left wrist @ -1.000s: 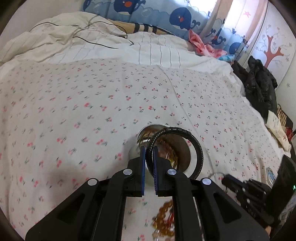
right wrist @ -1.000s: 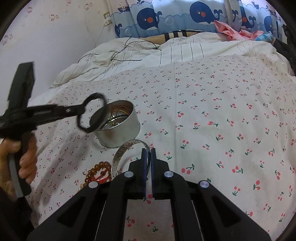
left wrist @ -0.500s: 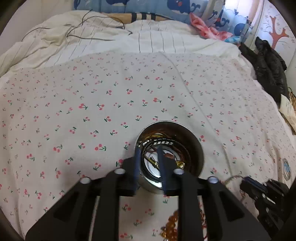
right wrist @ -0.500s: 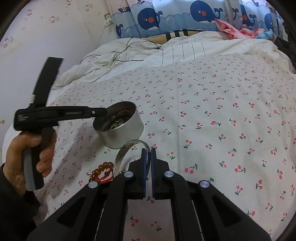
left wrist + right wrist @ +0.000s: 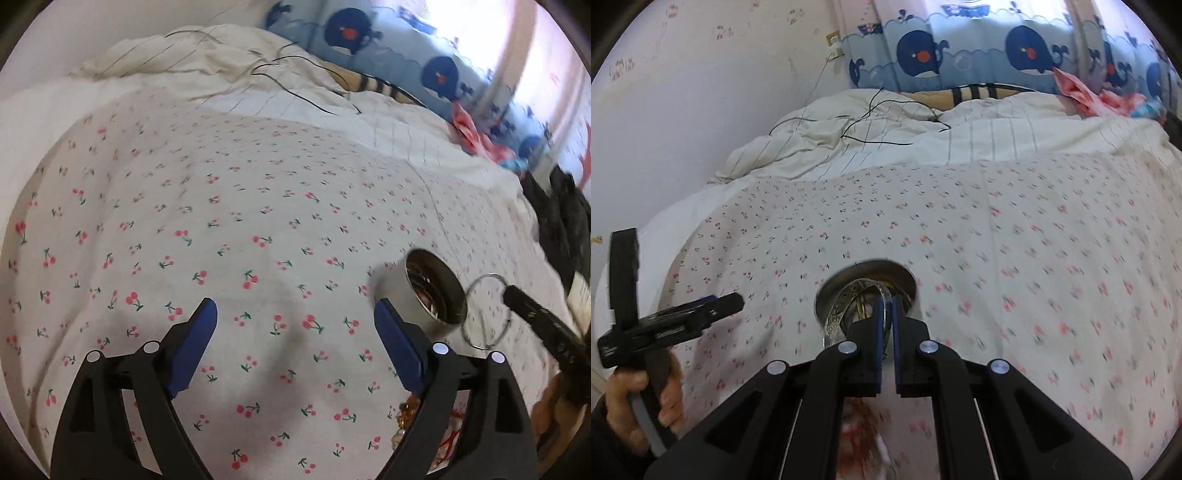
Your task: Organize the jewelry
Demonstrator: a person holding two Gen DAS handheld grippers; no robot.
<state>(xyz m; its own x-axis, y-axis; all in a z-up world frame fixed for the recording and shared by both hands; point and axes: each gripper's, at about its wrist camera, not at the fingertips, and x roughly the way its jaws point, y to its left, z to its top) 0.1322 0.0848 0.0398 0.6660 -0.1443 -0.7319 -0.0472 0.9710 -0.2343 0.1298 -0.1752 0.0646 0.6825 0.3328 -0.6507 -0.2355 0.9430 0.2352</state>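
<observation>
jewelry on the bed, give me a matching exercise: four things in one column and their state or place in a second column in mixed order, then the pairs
Things:
1. left hand-held gripper
2. right hand-held gripper
3. metal tin
4. amber bead bracelet

States or places:
A. lying on the cherry-print sheet beside the tin
B. shut on the silver bangle above the tin
C. fingers wide apart, holding nothing
D. standing open on the bed with jewelry inside

Pairs: 1-C, 2-B, 3-D, 4-A
</observation>
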